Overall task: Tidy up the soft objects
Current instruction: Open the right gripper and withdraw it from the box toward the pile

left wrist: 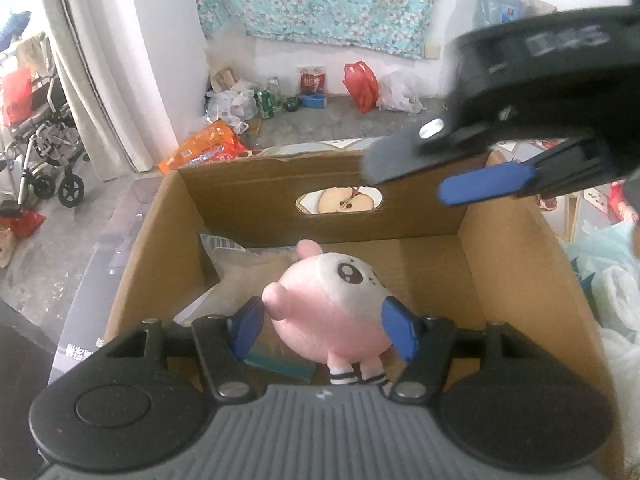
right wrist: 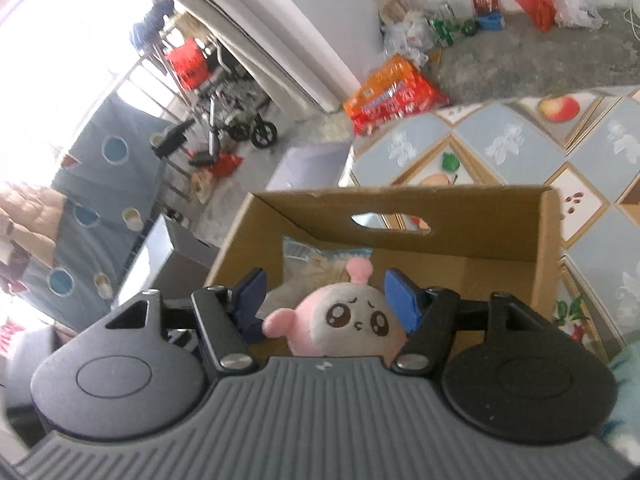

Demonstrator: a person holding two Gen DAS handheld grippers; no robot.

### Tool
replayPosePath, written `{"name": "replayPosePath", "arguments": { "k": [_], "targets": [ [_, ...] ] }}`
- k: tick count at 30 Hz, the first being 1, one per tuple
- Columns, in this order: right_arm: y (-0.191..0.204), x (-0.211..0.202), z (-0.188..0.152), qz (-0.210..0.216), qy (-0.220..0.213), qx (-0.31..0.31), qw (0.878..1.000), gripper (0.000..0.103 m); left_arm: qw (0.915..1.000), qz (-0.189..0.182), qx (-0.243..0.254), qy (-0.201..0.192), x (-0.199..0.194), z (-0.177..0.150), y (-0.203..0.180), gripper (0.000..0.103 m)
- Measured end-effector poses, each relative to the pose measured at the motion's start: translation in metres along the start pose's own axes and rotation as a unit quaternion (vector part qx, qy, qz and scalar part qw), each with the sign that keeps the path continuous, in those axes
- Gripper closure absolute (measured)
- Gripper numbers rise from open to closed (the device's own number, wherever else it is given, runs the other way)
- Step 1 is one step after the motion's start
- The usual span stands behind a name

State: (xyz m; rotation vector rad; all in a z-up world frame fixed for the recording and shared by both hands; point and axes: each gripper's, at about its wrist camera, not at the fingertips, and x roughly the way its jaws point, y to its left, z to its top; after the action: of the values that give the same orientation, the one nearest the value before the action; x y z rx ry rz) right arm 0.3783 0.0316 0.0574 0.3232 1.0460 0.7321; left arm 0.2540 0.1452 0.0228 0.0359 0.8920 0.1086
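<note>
Pink-and-white plush (left wrist: 336,304) sits between the left gripper (left wrist: 326,326) fingers, over the open cardboard box (left wrist: 512,264).

Left wrist view: the plush lies straight ahead of the fingers, body upright-ish, striped legs toward the camera, face turned up and to the right. Both blue pads meet its sides, the right pad (left wrist: 398,330) pressed into the white cheek, the left against the pink flank. Fingers about half spread, clamped on the plush. A clear packet (left wrist: 236,276) lies on the box floor beneath. The right gripper (left wrist: 452,182) enters from upper right above the far wall, fingers apart, nothing between them.

Right wrist view: the same plush (right wrist: 348,320) faces this camera, low between the right gripper (right wrist: 326,300) fingers, but seemingly beyond them; the pads stand clear of it on both sides. Fingers parted, empty. Box wall (right wrist: 460,216) with handle slot behind; patterned table (right wrist: 520,136) beyond.

Judgement: the left hand is nearer and holds it; release into the box looks like the coming move.
</note>
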Motion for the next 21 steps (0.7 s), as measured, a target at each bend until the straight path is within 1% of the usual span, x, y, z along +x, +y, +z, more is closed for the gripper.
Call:
{"name": "replayPosePath", "arguments": {
  "k": [4,7,10,12,15,18,21],
  "targets": [
    [0.001,-0.047,-0.007,0.025,-0.032,0.004,0.999,0.037,0.9998,-0.009,-0.011,-0.017,-0.021,0.001,0.006,0.035],
    [-0.001,-0.095,-0.021,0.053,-0.063,0.005,0.997,0.034,0.9988,-0.014,-0.004,-0.048,-0.055,-0.003,0.001,0.031],
    [-0.008,-0.151,-0.047,0.063,-0.100,0.001,0.993,0.027,0.9962,-0.022,0.005,-0.084,-0.095,-0.013,-0.009,0.028],
    [-0.015,-0.191,-0.071,0.057,-0.130,0.000,0.990,0.023,0.9935,-0.047,0.009,-0.103,-0.122,-0.024,-0.018,0.024],
    [-0.032,-0.254,-0.117,0.043,-0.179,-0.002,0.983,0.018,0.9846,-0.107,0.032,-0.134,-0.160,-0.046,-0.041,0.019],
    [-0.057,-0.307,-0.165,0.036,-0.224,0.012,0.974,0.015,0.9709,-0.160,0.070,-0.164,-0.188,-0.074,-0.075,0.015],
    [-0.086,-0.355,-0.220,0.019,-0.275,0.050,0.960,0.014,0.9535,-0.214,0.108,-0.182,-0.204,-0.101,-0.115,0.013]
  ]
}}
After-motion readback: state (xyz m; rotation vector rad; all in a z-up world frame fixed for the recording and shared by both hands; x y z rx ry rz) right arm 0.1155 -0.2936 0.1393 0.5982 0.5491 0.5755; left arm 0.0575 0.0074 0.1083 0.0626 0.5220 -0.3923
